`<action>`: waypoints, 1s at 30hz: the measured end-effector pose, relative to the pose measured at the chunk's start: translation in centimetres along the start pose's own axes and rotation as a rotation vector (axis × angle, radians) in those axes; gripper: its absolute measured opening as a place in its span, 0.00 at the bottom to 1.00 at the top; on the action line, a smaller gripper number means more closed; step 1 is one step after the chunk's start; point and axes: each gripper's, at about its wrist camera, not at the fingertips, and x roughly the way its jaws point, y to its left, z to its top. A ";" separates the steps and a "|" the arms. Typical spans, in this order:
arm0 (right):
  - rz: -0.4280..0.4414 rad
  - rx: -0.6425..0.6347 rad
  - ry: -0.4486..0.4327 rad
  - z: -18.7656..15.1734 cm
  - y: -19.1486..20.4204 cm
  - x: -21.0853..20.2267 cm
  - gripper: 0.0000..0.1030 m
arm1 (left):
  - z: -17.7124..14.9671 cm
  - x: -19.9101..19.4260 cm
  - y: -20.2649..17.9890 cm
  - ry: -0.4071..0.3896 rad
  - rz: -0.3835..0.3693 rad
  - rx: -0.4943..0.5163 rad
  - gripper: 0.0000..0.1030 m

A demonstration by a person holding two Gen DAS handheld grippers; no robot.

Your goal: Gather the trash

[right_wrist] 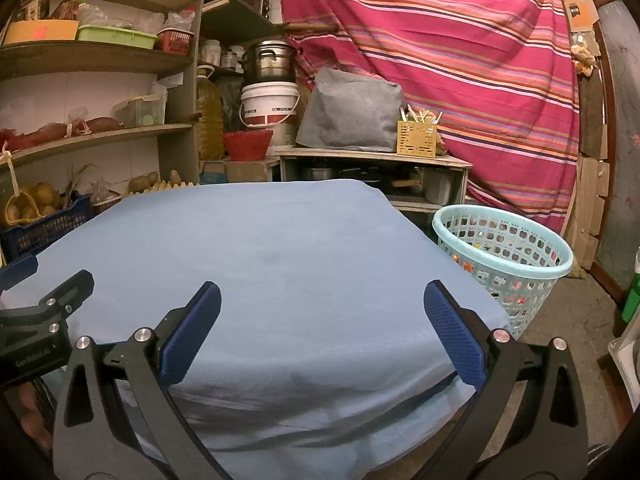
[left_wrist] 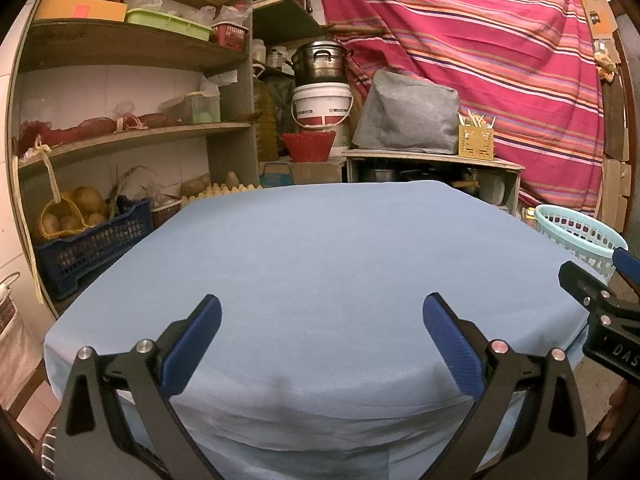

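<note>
Nearest the cameras, both grippers hovered over the near edge of the table, empty. The left gripper (left_wrist: pixel 322 322) had its jaws spread wide, and so did the right gripper (right_wrist: pixel 322 312), nothing between either pair.

The table (right_wrist: pixel 260 248) was covered in a plain blue cloth, and honestly no trash showed anywhere on it. So the thing the task was after wasn't visible on the table at all. Best guess, it was already in the basket or out of frame.

At about 2 o'clock in the right wrist view, on the floor just beside the table's far right corner, stood a light blue plastic laundry-style basket (right_wrist: pixel 504 264). Through the holes there were bits of orange and red, probably wrappers, but too small to tell. If so, that stuff would likely be light, crinkly and a bit slippery, so pinching a bunched-up fold would beat grabbing a flat edge.

Further back, around 11 o'clock, a red bowl (right_wrist: pixel 247 144) sat under a white bucket (right_wrist: pixel 269 106); contents couldn't be seen.
</note>
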 end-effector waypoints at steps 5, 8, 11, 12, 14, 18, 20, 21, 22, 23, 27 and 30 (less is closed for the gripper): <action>0.000 0.000 0.000 0.0 0.0 0.0 0.96 | 0.0 0.0 0.0 -0.001 0.002 -0.001 0.96; 0.001 0.000 0.000 0.0 0.0 0.0 0.96 | 0.0 0.0 -0.1 0.001 0.000 -0.001 0.96; 0.000 -0.001 0.000 0.0 -0.1 0.0 0.96 | 0.0 0.0 0.0 -0.001 0.000 -0.001 0.96; 0.001 0.000 0.000 0.0 -0.1 0.0 0.96 | 0.0 0.0 0.1 0.000 -0.001 -0.001 0.96; 0.001 -0.001 -0.001 0.0 -0.1 0.0 0.96 | 0.0 0.1 0.2 0.001 -0.002 -0.003 0.96; 0.002 0.001 0.002 0.0 -0.1 0.0 0.96 | -0.1 0.0 0.2 0.000 -0.001 -0.001 0.96; 0.000 0.000 0.000 0.0 -0.1 0.0 0.96 | -0.1 0.0 0.2 0.000 -0.001 -0.001 0.96; 0.001 -0.001 0.001 0.0 -0.1 0.0 0.96 | -0.1 0.1 0.2 0.000 -0.002 -0.001 0.96; 0.001 0.000 0.001 0.0 -0.1 0.0 0.96 | -0.1 0.1 0.2 0.001 -0.002 -0.001 0.96; 0.002 0.000 0.002 0.0 -0.2 0.0 0.96 | -0.1 0.0 0.1 0.000 -0.002 -0.001 0.96; 0.001 -0.001 0.002 -0.1 -0.2 0.1 0.96 | 0.0 0.1 0.1 0.000 0.000 -0.002 0.96; 0.000 0.000 0.002 -0.2 -0.3 0.2 0.96 | 0.0 0.1 0.1 0.001 0.000 -0.002 0.96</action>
